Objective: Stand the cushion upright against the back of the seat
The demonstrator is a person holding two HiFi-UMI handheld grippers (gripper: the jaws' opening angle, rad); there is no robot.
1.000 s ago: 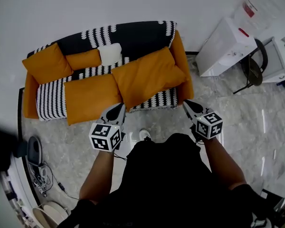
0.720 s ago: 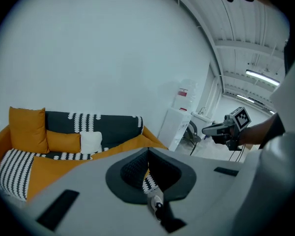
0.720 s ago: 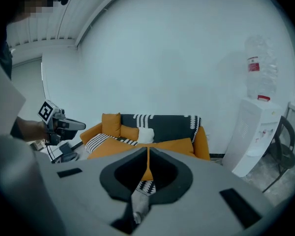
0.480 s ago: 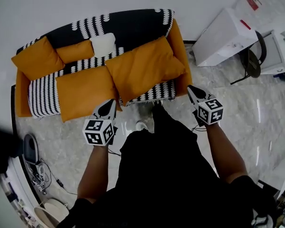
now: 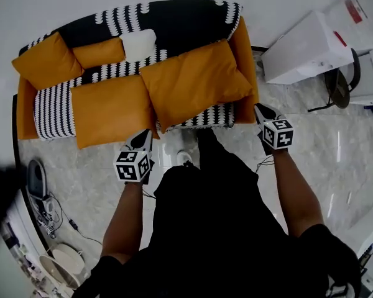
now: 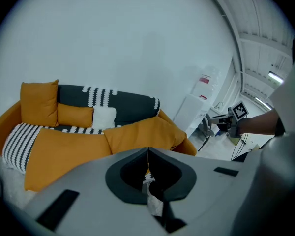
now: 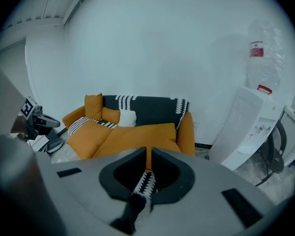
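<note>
seemingly at the approach step, with left gripper (image 5: 142, 139) and right gripper (image 5: 262, 111) both closed and empty near the sofa (image 5: 174, 27) front, the large orange cushion (image 5: 196, 82) flat on the seat; next: opening wide, gripping its front edge.

Person's top (image 5: 217, 228): black, short-sleeved. The left gripper (image 5: 142, 135) and right gripper (image 5: 259, 108): grey bodies, black tapered jaws, a white cube (image 5: 132, 165) with black square markers just behind the jaws of each. Thin dark cable (image 5: 263, 164) beneath the right gripper's cube.
</note>
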